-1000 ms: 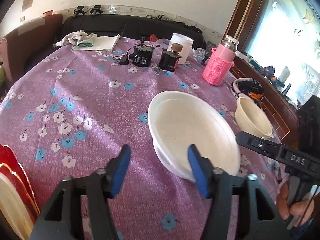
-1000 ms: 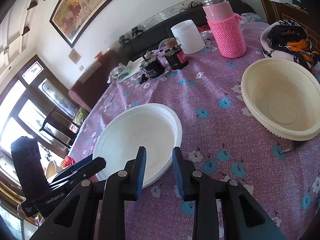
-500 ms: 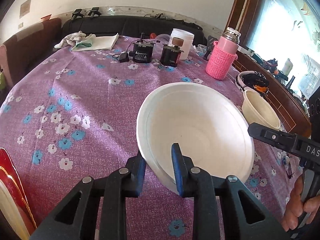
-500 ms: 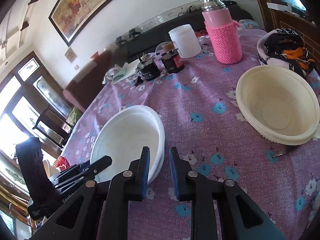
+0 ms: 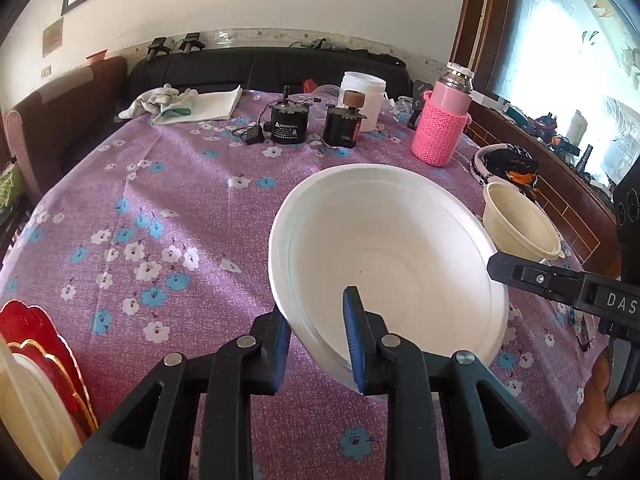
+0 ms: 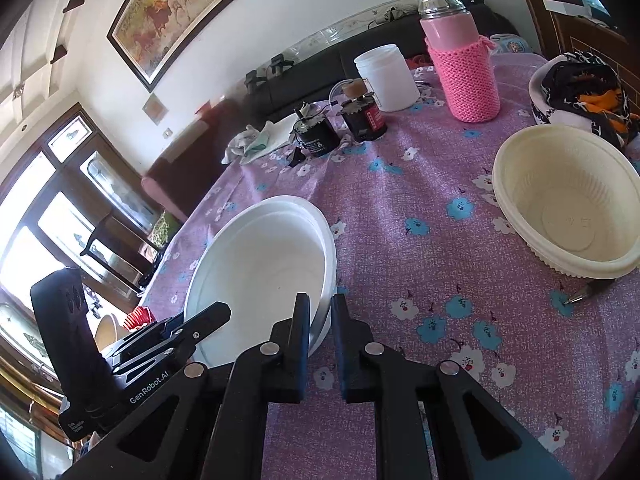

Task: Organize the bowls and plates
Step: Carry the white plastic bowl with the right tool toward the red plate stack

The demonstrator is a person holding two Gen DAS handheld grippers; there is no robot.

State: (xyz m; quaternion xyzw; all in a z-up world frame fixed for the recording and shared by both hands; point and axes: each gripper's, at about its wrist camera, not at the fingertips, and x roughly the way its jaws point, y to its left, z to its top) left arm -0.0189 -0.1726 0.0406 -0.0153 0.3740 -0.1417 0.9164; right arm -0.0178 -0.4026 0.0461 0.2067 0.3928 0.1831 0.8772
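Presently, the white bowl (image 5: pixel 384 256) is gripped at two points on its near rim, tilted above the purple tablecloth (image 5: pixel 168 208): left gripper (image 5: pixel 318 344) and right gripper (image 6: pixel 320 320) are both clamped on it. Step in hand: lifting. Next, likely carry it to the cream bowl (image 6: pixel 568 204) for stacking, keeping both grips matched.

Bright daylight from a blown-out window (image 5: pixel 568 80); sharp pictures, fisheye-bent with dark corners.
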